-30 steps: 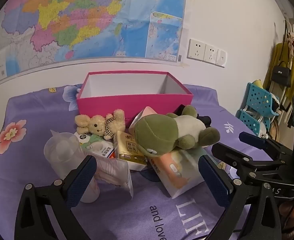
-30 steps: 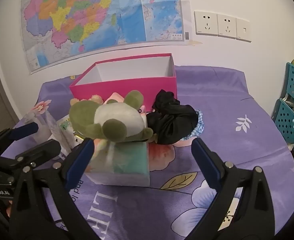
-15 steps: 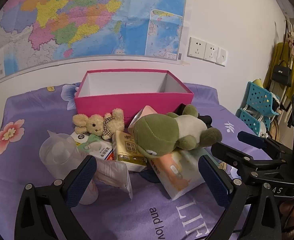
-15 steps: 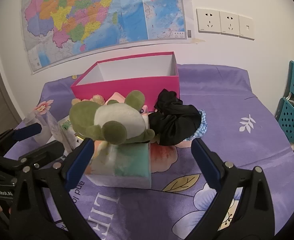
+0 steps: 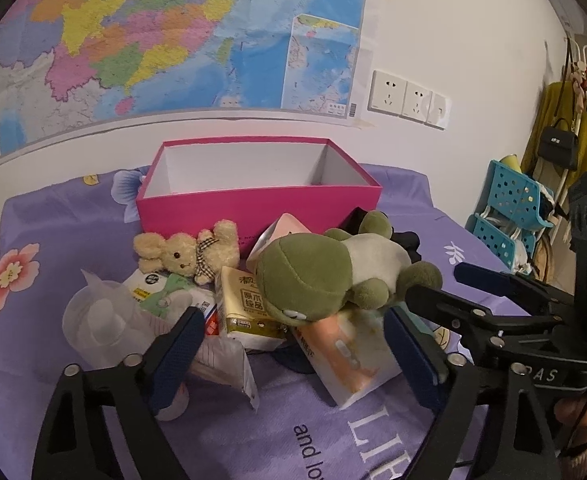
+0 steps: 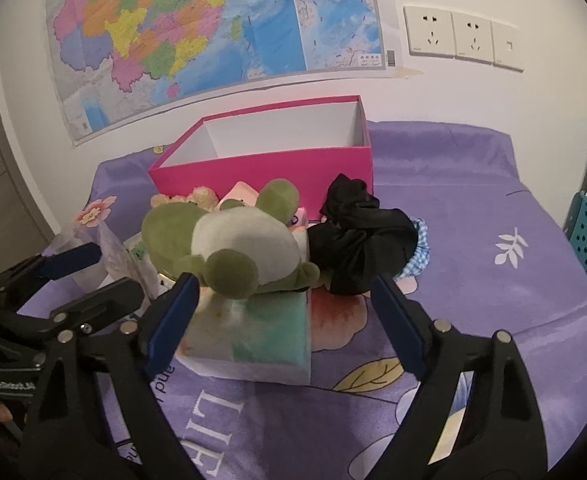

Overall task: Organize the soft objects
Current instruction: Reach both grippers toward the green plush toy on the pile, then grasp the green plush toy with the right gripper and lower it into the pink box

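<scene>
Landmark: pink box [image 5: 259,204], open-topped, white inside, standing on the purple bedsheet [image 5: 53,224] against the wall.

My left tool [image 5: 293,344]: fingers spread wide apart, gripping nothing, low over the sheet on the near side of the box. My right tool [image 6: 285,312]: likewise apart and empty, also on the near side of the box, to the right of the left one.

Soft objects, all outside the box:
- Green frog plush [image 5: 329,276] lies just in front of the box's front wall, on top of a tissue pack [image 5: 349,352]. In the right view, the plush [image 6: 229,244] sits between my right tool's spread fingers, not touched by them.
- Beige bear plush [image 5: 185,254] with a checked bow lies at the foot of the box's front wall, toward its left end.
- Black fabric bundle [image 6: 357,240] lies at the box's front right corner, touching it, with a blue checked scrunchie [image 6: 419,248] under its far side.

Other items in front of the box, left of the frog: yellow packet [image 5: 243,304] and clear plastic cup [image 5: 101,320].
</scene>
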`<action>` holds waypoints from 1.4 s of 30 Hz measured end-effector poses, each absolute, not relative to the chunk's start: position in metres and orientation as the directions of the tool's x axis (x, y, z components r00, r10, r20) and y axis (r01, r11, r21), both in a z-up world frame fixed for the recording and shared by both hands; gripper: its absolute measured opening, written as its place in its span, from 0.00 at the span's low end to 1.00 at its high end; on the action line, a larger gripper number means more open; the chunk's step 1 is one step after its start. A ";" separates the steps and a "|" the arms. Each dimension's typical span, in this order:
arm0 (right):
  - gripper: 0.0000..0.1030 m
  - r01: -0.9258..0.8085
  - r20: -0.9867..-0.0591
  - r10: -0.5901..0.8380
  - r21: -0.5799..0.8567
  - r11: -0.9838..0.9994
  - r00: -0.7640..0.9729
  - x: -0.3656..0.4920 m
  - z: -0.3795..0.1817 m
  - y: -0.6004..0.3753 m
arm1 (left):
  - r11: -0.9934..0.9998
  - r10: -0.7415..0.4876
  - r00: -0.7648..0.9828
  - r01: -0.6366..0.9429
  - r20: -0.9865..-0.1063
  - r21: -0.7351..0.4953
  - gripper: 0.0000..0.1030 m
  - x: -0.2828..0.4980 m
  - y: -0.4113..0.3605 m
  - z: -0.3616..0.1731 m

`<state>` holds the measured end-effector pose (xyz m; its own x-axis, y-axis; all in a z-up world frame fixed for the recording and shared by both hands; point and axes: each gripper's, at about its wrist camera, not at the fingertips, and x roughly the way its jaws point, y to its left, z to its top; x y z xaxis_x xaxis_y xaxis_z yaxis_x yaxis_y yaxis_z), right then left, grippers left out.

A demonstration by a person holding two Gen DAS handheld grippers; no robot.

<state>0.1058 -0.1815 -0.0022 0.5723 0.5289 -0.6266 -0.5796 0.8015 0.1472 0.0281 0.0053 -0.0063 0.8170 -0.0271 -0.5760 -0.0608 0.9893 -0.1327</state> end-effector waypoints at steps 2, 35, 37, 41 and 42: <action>0.80 -0.586 -0.636 0.547 0.179 0.790 0.544 0.112 -0.003 -0.179 | 0.989 -0.044 0.815 -0.048 -0.577 -0.143 0.83 0.033 0.007 -0.005; 0.25 -0.728 -0.601 0.677 0.217 0.650 0.425 0.135 0.008 -0.149 | 0.960 -0.266 0.774 0.159 -0.574 -0.230 0.40 0.071 0.005 0.003; 0.24 -0.725 -0.596 0.682 0.228 0.650 0.425 0.136 0.006 -0.152 | 0.968 -0.235 0.790 0.136 -0.566 -0.212 0.45 0.067 0.009 0.007; 0.24 -0.695 -0.582 0.685 0.265 0.669 0.437 0.142 0.007 -0.166 | 0.990 -0.108 0.817 0.036 -0.566 -0.137 0.69 0.066 0.017 0.009; 0.24 -0.686 -0.579 0.692 0.286 0.669 0.432 0.145 0.007 -0.170 | 0.990 -0.105 0.814 0.029 -0.572 -0.140 0.70 0.069 0.020 0.008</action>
<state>0.1450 -0.1696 0.0069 0.4325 0.6915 -0.5786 -0.6861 0.6687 0.2864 0.0686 0.0196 0.0078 0.8138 -0.1046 -0.5717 0.0286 0.9897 -0.1404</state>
